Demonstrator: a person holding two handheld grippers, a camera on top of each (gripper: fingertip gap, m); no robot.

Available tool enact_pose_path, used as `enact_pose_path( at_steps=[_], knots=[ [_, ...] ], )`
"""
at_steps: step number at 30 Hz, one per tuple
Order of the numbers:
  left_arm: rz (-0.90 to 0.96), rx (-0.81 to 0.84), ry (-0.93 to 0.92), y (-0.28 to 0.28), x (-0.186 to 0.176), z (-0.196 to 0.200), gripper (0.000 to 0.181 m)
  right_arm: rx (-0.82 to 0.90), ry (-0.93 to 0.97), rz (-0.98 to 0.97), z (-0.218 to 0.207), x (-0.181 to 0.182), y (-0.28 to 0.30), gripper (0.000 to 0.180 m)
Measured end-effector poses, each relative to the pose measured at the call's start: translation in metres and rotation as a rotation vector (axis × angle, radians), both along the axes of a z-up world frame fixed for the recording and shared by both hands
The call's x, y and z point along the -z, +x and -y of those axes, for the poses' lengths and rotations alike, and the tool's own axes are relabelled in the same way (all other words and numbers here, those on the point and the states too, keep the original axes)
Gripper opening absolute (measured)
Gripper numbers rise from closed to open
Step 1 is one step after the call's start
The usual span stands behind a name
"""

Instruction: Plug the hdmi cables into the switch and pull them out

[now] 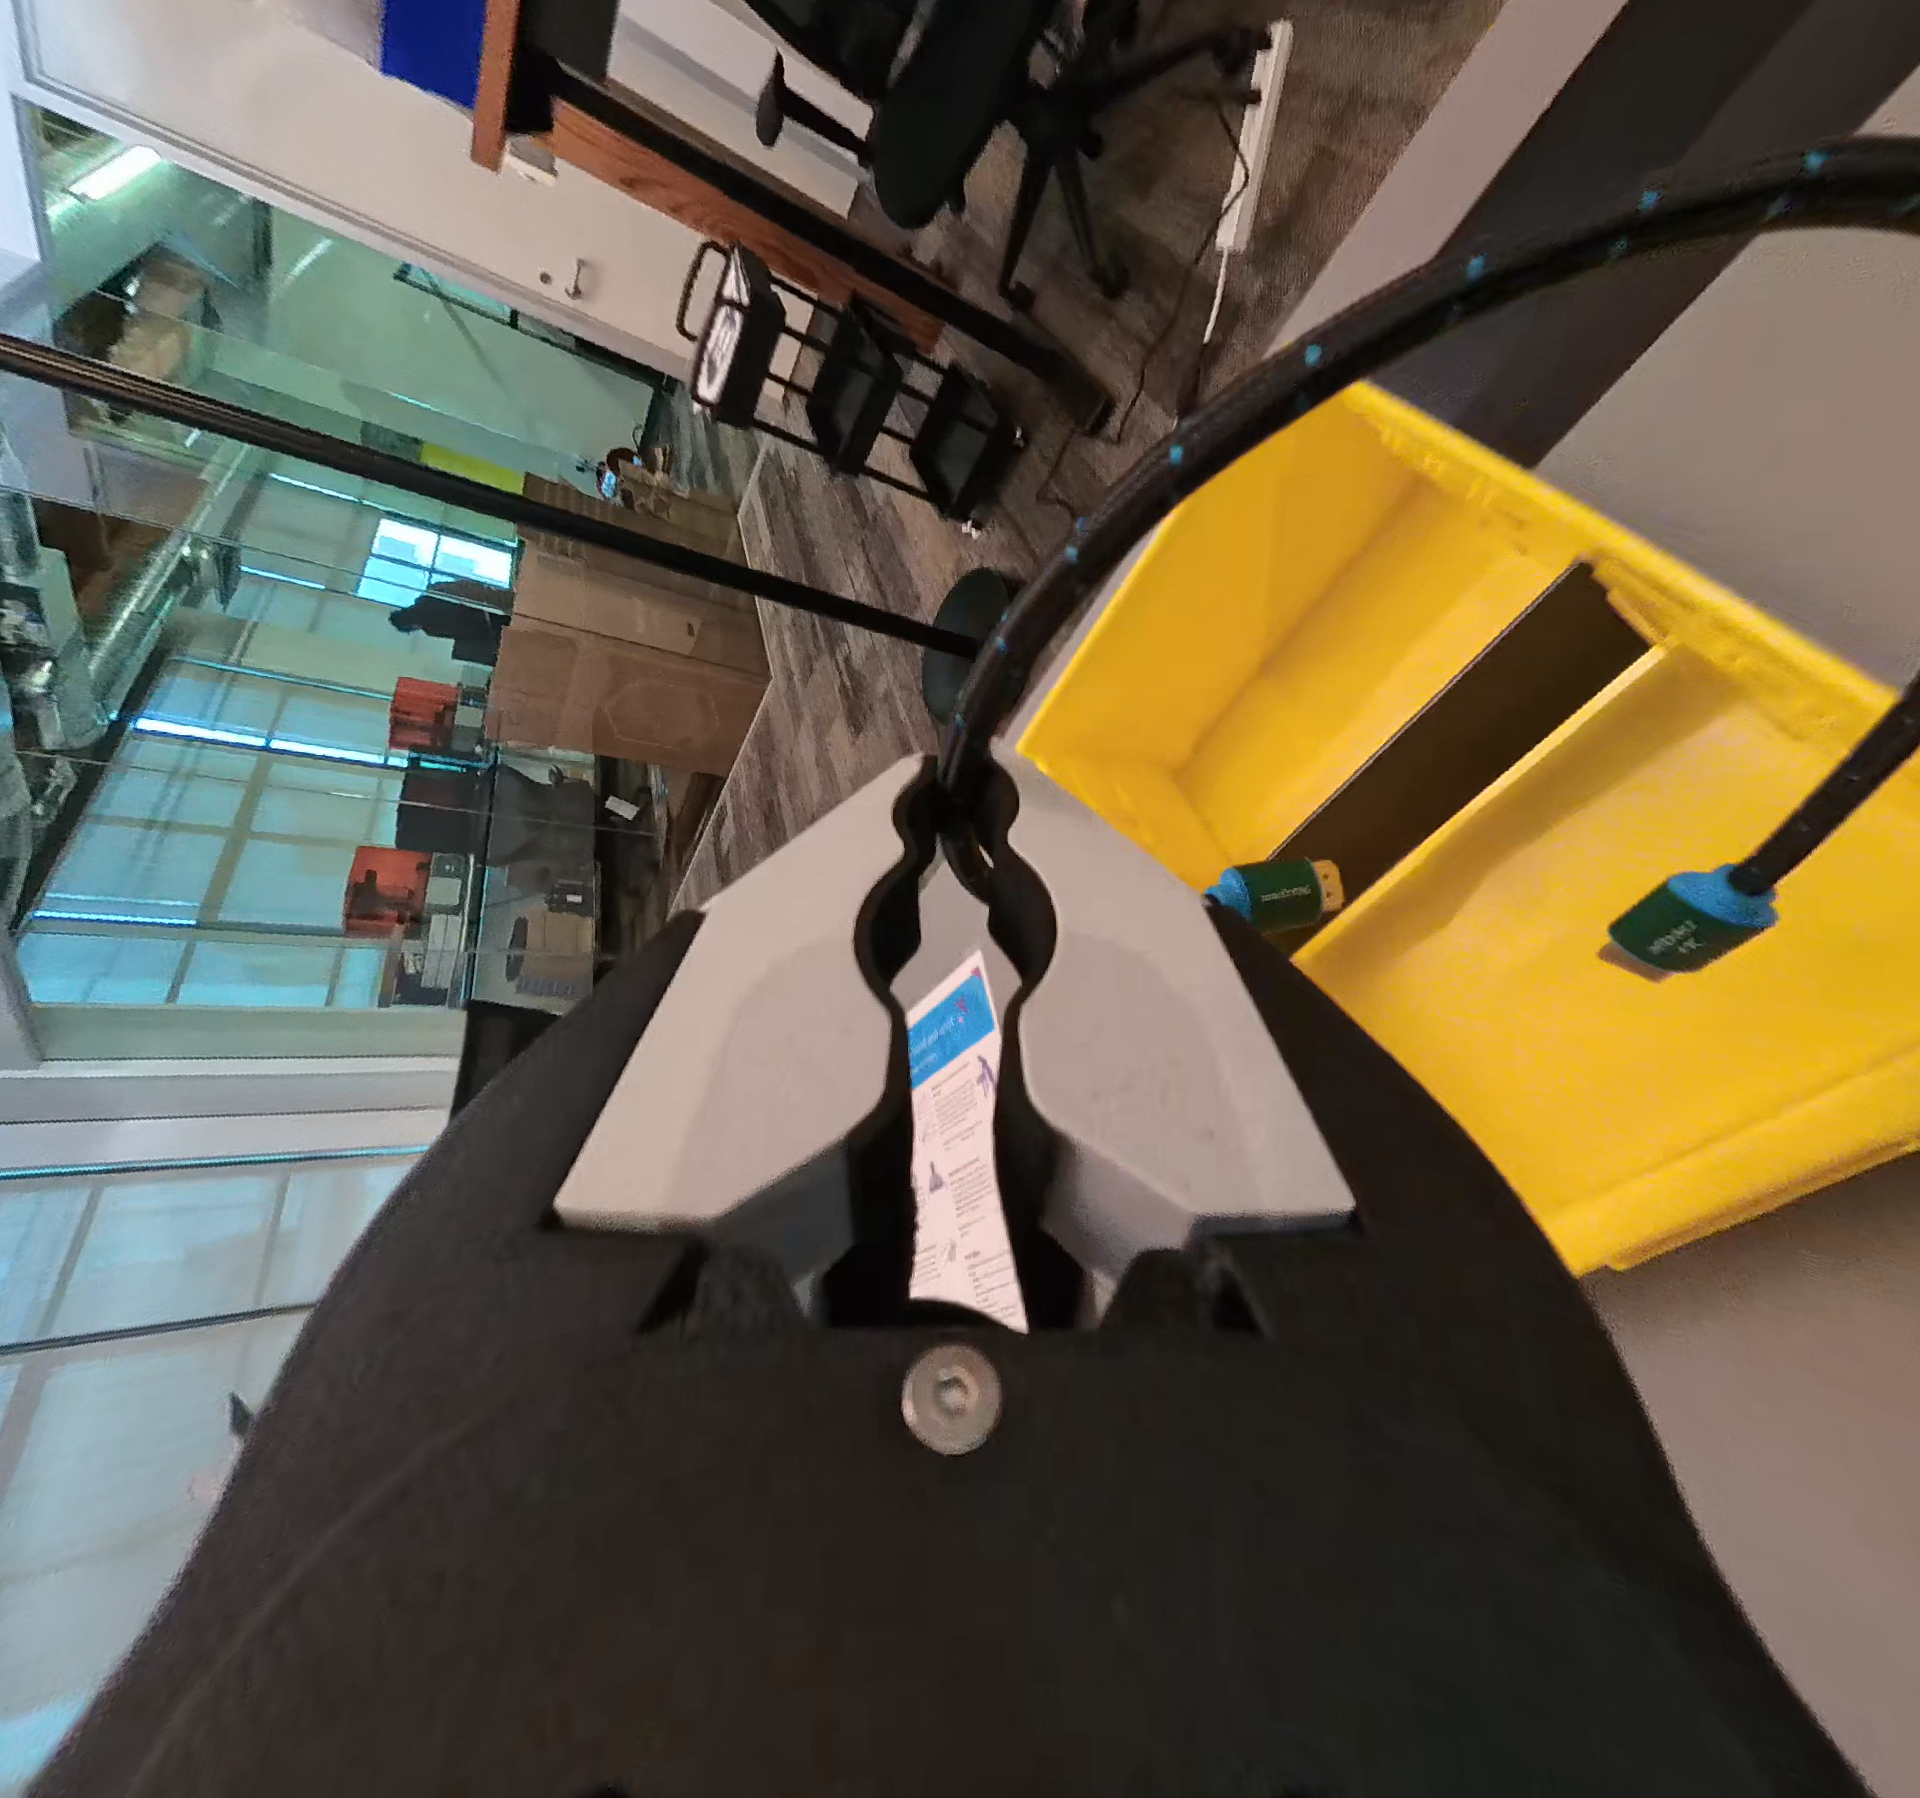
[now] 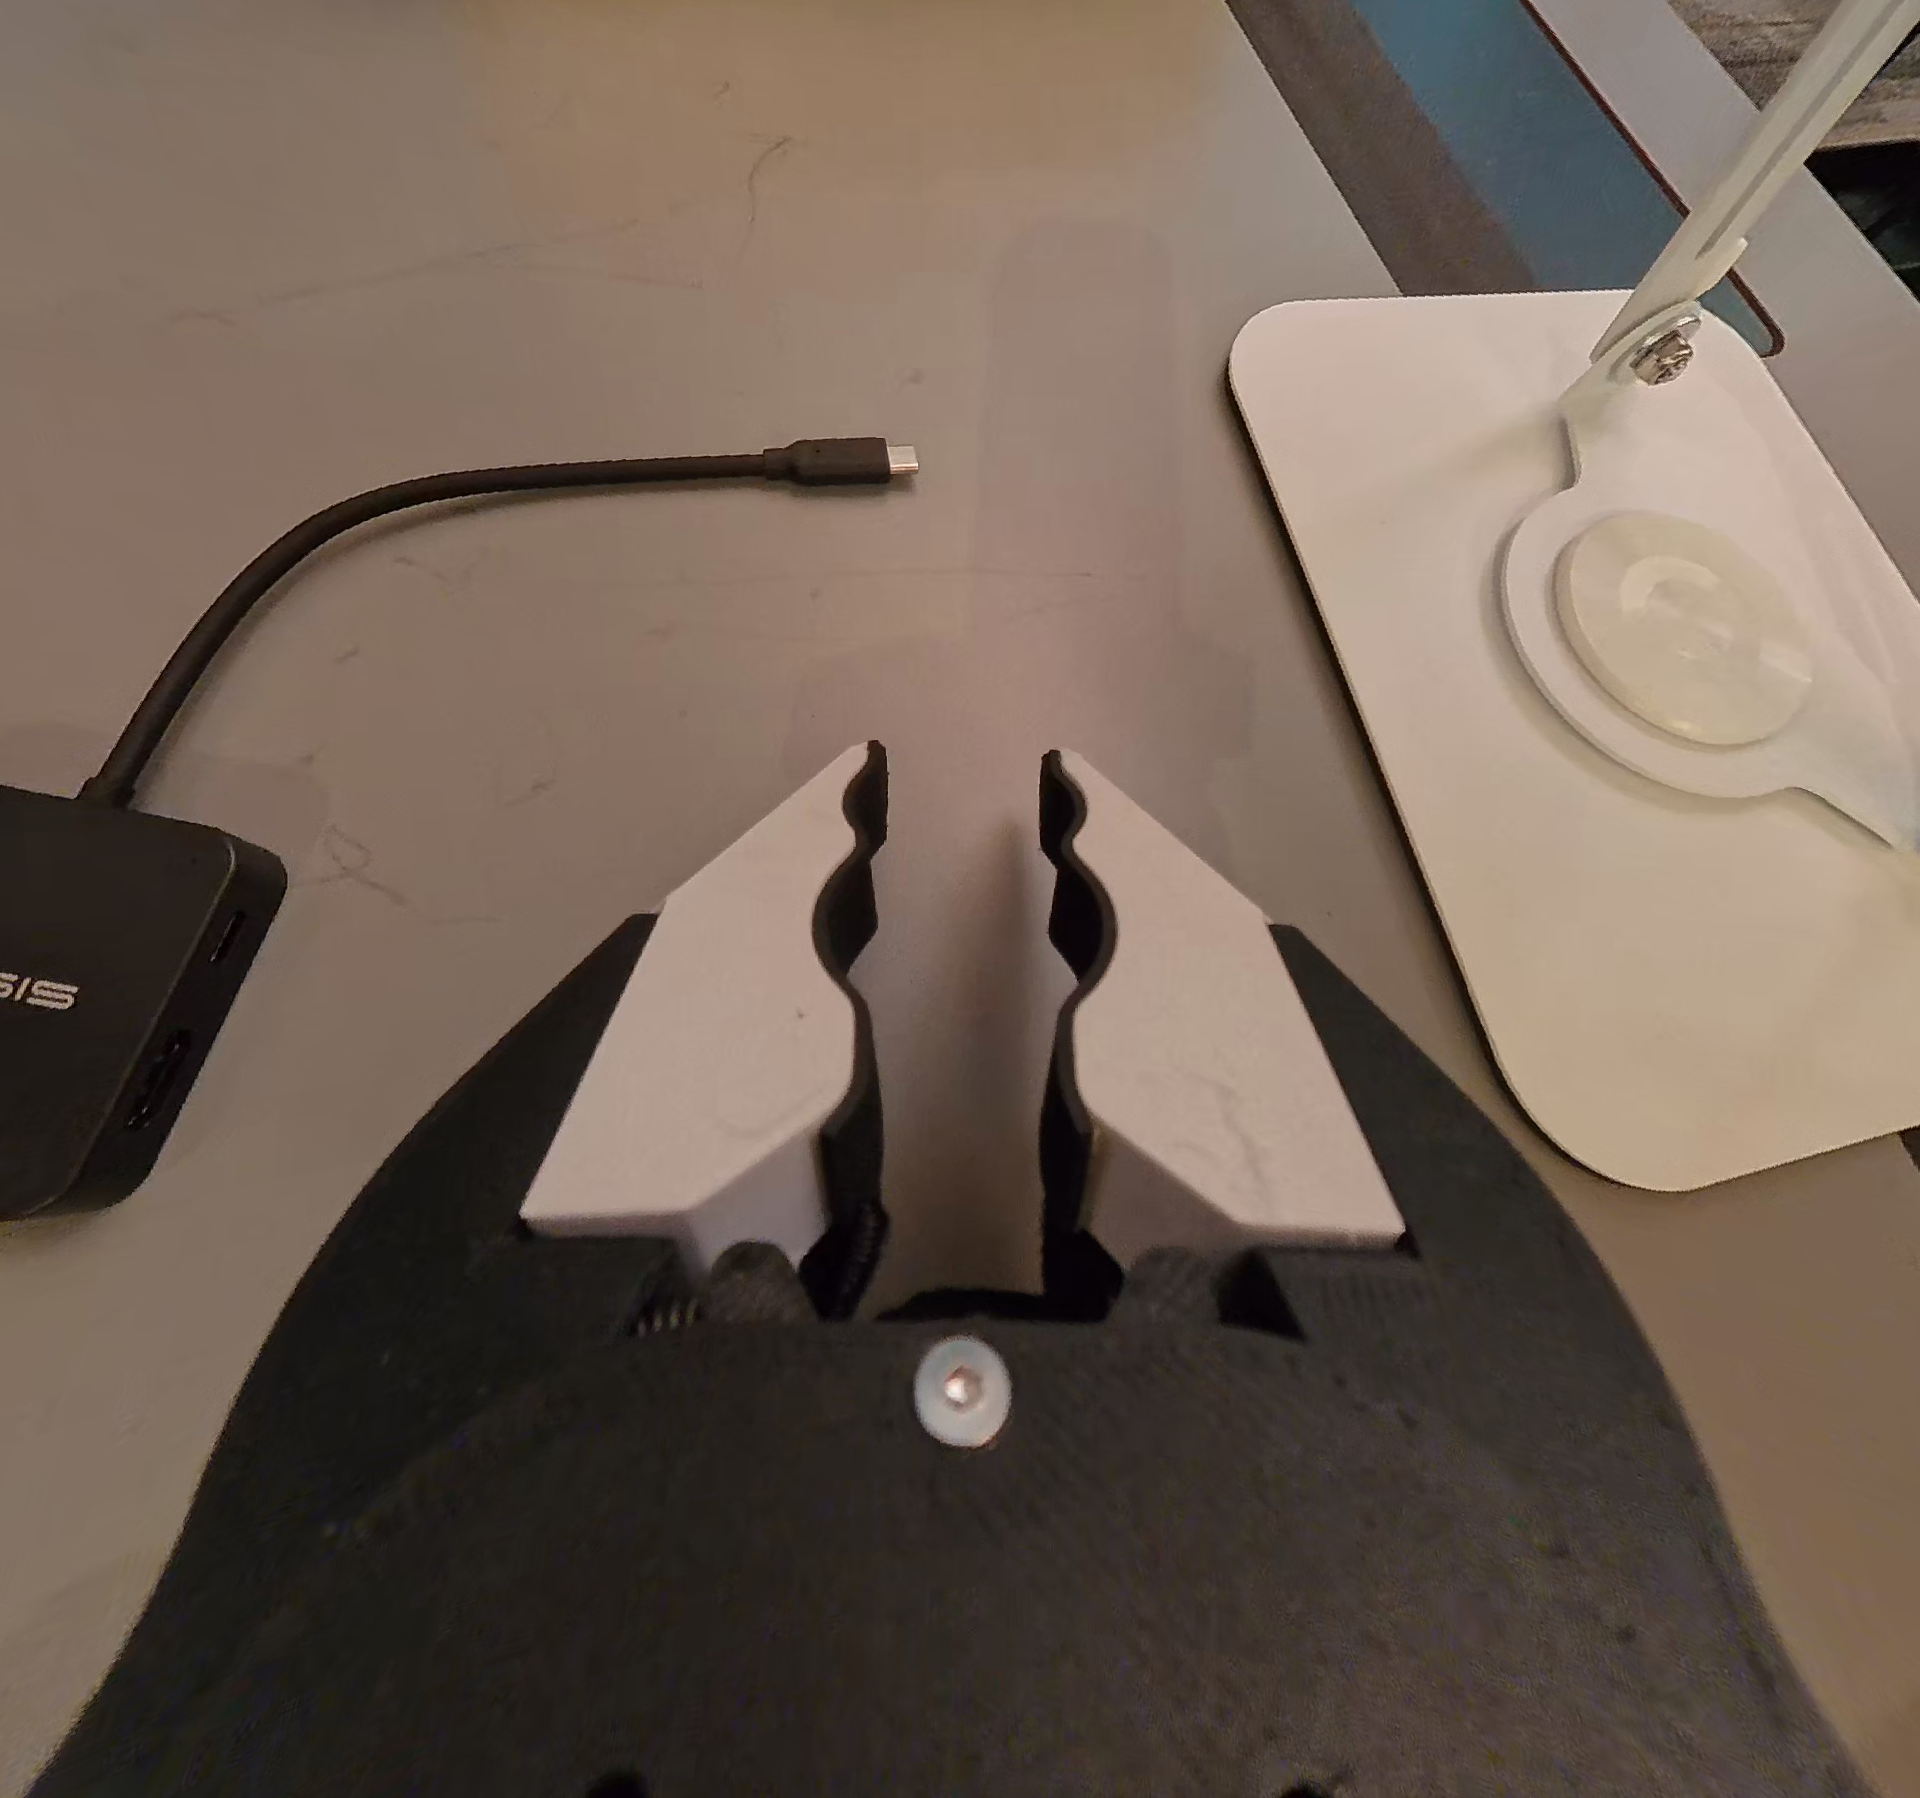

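Jaws pinching cable (image 1: 1299, 366), plugs (image 1: 1688, 922) over yellow bin (image 1: 1455, 1073)

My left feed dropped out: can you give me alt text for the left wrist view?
The left gripper is shut on a black braided HDMI cable, which arcs up and right. Its green plug hangs over a yellow bin; a second plug lies inside.

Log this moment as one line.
left gripper: shut on cable | plug: dangling over bin | right gripper: open, empty | switch: unplugged
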State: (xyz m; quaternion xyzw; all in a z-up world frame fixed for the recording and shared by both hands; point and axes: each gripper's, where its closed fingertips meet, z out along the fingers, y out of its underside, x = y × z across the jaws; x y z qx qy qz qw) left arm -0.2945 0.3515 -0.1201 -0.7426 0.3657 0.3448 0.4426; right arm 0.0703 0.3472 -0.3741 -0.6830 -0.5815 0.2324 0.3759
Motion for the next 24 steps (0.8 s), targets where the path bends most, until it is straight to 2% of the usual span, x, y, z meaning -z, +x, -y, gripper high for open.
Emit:
enact_pose_path(
  at_steps=[6,10,17,24],
  knots=[
    [0.062,0.11,0.044,0.056,-0.035,0.027,0.004,0.002,-0.003,-0.004,0.0,-0.001,0.0,0.028],
    [0.093,0.194,-0.003,0.106,-0.038,0.049,0.003,0.002,-0.005,-0.005,0.0,-0.001,0.0,0.029],
    [0.085,0.311,-0.156,0.181,-0.001,0.083,0.004,0.0,-0.01,-0.004,0.0,0.0,0.0,0.029],
    [0.105,0.339,-0.302,0.212,0.056,0.104,0.004,-0.013,-0.005,0.007,0.002,0.001,-0.001,0.03]
  ],
)
